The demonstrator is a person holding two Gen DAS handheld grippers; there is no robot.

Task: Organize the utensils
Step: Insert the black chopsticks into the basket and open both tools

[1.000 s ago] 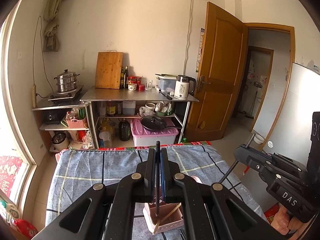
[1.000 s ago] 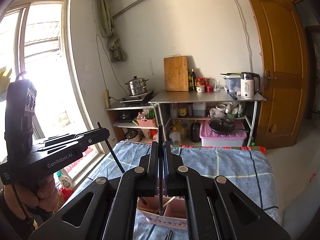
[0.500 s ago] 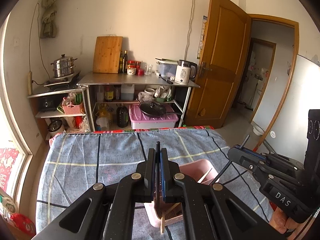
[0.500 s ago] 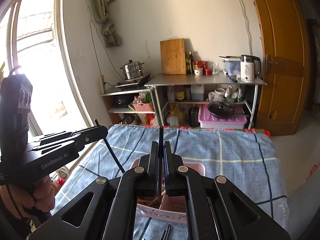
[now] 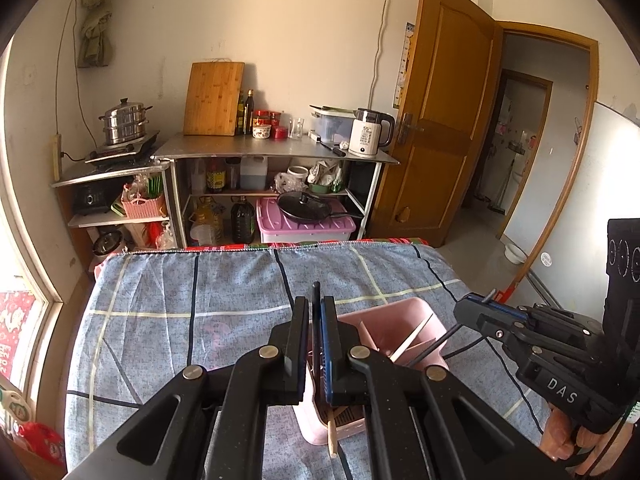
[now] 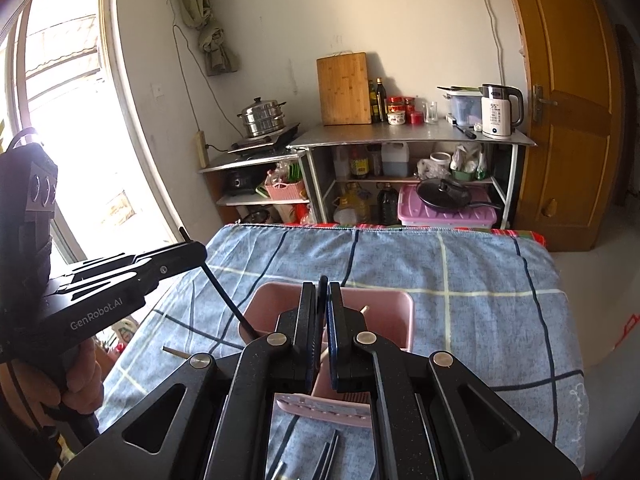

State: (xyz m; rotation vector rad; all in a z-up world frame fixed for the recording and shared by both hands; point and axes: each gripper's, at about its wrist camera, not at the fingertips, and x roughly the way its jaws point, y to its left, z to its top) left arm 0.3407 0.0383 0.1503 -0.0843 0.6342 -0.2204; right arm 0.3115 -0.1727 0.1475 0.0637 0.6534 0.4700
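A pink utensil holder (image 5: 400, 316) with divided compartments stands on the blue checked cloth (image 5: 180, 300), just below both grippers. My left gripper (image 5: 316, 304) is shut on a thin black chopstick (image 6: 224, 296) that slants down to the holder's left rim (image 6: 272, 300). My right gripper (image 6: 322, 292) is shut on a second black chopstick (image 5: 444, 334), whose lower end reaches into the holder's right side. A pale wooden chopstick (image 5: 412, 338) leans inside the holder. Each gripper also shows in the other view: the left gripper (image 6: 200, 250) and the right gripper (image 5: 464, 306).
Loose dark chopsticks (image 6: 328, 452) lie on the cloth in front of the holder, and a wooden one (image 6: 173, 351) lies to its left. Beyond the table's far edge stands a metal shelf (image 5: 276, 152) with a kettle, a cutting board and jars. A hand (image 6: 80, 384) grips the left tool.
Both grippers have come down toward the pink holder and tipped downward. The holder now shows more fully, and both black chopsticks reach into it.
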